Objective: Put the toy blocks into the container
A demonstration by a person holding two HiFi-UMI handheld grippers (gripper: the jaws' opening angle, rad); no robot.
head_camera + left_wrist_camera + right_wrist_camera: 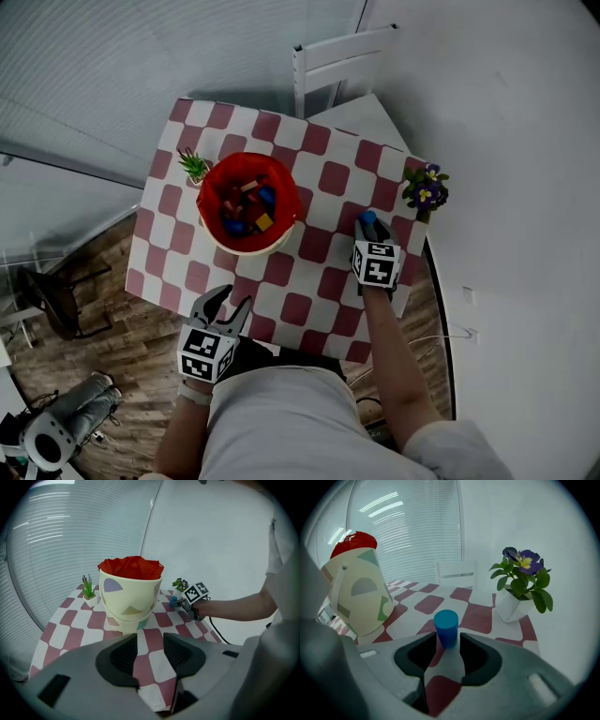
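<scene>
Blue cylinder block (446, 626) upright, pinched near base between right tool (447, 645) jaws, at 3 o'clock side of checked surface (309, 272). Cream bucket (129, 603) with red liner (131, 567) at block's 9 o'clock, toy blocks (248, 208) inside. Purple potted flower (520, 590) at block's 2 o'clock. Left tool (150, 652) jaws spread, nothing between, at surface's 7 o'clock edge.

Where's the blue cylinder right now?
The blue cylinder sits between the jaws of the right gripper, on the right side of the table, near the potted purple flower, right of the bucket.
</scene>
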